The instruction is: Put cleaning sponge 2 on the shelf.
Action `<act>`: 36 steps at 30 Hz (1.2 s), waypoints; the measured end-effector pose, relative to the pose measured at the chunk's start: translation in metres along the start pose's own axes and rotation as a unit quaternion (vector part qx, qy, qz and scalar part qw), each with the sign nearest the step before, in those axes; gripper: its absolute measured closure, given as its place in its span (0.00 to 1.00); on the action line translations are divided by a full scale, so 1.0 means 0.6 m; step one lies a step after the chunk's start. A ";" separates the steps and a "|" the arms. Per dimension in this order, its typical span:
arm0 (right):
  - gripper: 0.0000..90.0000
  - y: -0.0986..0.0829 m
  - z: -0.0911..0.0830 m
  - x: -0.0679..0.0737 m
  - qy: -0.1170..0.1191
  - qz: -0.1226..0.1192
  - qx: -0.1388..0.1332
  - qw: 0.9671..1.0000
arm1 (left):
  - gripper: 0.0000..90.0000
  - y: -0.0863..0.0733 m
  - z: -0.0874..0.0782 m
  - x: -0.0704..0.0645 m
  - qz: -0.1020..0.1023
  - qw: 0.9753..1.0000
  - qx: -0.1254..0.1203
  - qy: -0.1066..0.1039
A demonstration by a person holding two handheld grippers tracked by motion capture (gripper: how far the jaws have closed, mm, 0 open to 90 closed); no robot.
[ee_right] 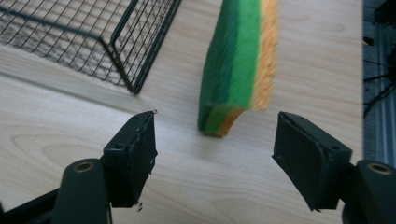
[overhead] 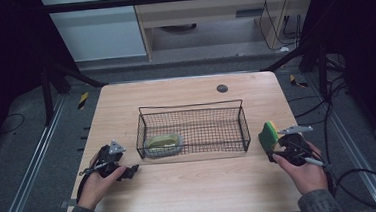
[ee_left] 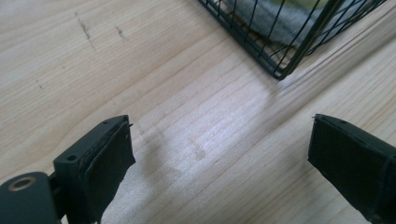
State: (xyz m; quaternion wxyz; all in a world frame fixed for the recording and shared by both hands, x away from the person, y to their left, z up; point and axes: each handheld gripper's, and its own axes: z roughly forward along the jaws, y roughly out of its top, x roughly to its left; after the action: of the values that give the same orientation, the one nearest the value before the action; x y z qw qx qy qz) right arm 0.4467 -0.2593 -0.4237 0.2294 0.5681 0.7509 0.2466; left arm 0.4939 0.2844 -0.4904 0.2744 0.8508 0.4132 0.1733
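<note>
Risk: the sponge [ee_right: 240,65], standing on edge on the desk [overhead: 192,191] just right of the wire basket [overhead: 192,128], may topple if one jaw of the right hand-held gripper [ee_right: 215,140] strikes it before the other. It stands just ahead of that gripper's gaping, empty jaws, near their midline. The left hand-held gripper [ee_left: 219,154], jaws also apart and empty, rests near the basket's front-left corner.

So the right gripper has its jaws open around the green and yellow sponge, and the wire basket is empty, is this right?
Not quite: the wire basket is not empty. The high view shows a wrapped greenish item in its left end. The rest holds: the right gripper stands open at the sponge.
</note>
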 end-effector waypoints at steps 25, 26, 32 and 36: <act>0.40 0.121 0.002 -0.019 0.017 0.009 0.060 0.998 | 0.00 -0.028 0.017 0.012 -0.032 0.998 -0.062 -0.004; 0.40 0.125 0.008 -0.020 0.017 0.013 0.065 0.998 | 0.00 -0.029 0.017 0.012 -0.032 0.997 -0.063 -0.005; 0.43 0.129 0.042 -0.029 0.014 0.034 0.093 0.995 | 0.00 -0.029 0.017 0.012 -0.032 0.997 -0.064 -0.005; 0.47 0.124 0.058 -0.031 0.015 0.033 0.113 0.993 | 0.00 -0.029 0.017 0.012 -0.031 0.997 -0.064 -0.005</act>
State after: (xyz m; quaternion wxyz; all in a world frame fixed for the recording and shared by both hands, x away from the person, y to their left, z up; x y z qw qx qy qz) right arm 0.5283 -0.2561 -0.4026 0.1440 0.6113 0.7579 0.1765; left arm 0.4929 0.2957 -0.5084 0.3354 0.8190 0.4265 0.1866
